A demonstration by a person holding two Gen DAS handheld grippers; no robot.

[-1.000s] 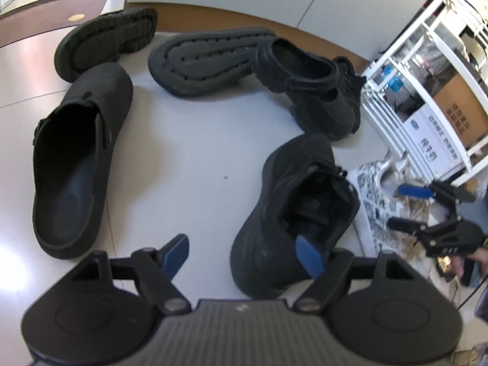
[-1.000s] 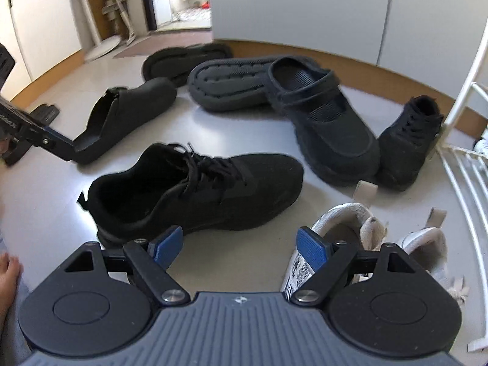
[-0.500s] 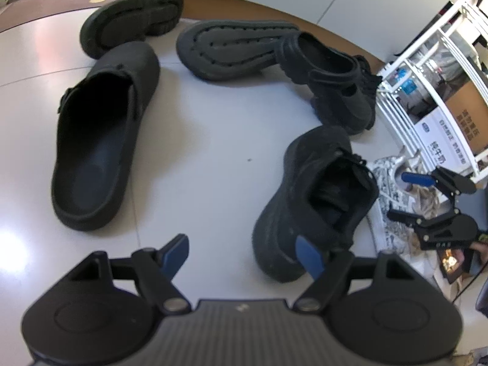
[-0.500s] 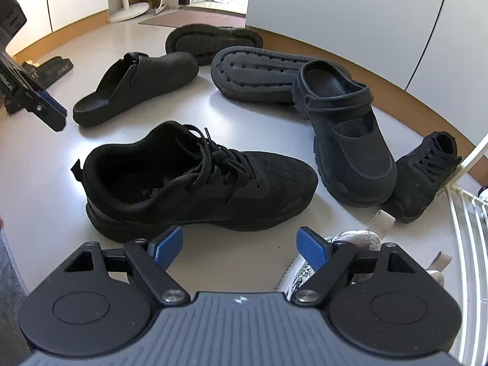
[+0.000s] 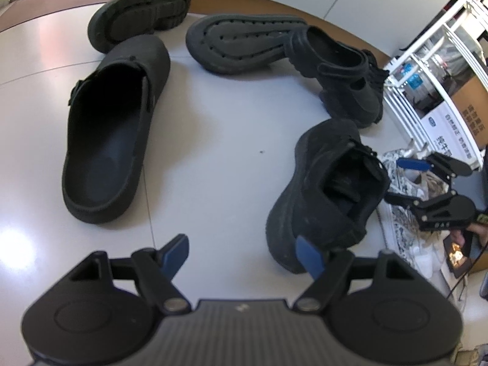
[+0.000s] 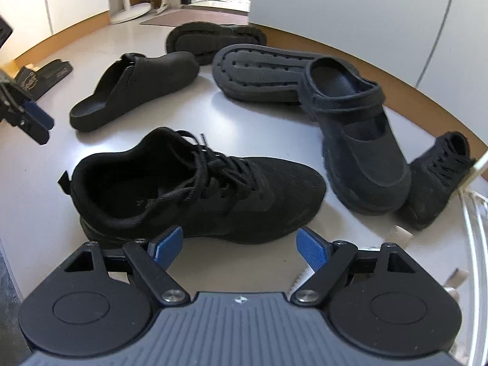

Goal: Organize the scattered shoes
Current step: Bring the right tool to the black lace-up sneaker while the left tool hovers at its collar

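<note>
Several black shoes lie scattered on the pale floor. A laced black sneaker [image 6: 198,189] lies just beyond my right gripper [image 6: 239,244], which is open and empty. Its mate [image 6: 436,177] stands by the white rack. An upright strap clog [image 6: 360,140] leans on an overturned chunky sole [image 6: 259,73]. A backless clog [image 5: 113,140] lies left of centre, with another overturned sole [image 5: 137,15] behind it. My left gripper [image 5: 242,253] is open above bare floor, its right fingertip close to the sneaker [image 5: 323,192]. The right gripper [image 5: 402,180] hovers over a white patterned shoe [image 5: 399,216].
A white wire rack [image 5: 427,61] with a cardboard box [image 5: 466,113] stands at the right. A wooden skirting and grey wall panels run behind the shoes. Dark slippers [image 6: 42,76] lie far left. The left gripper [image 6: 33,119] shows at the right wrist view's left edge.
My right gripper has sunk and rolled, so the laced sneaker looks nearer and the white shoe has slipped under it. The left view has slid left, bringing the backless clog toward centre. Both stay open.
</note>
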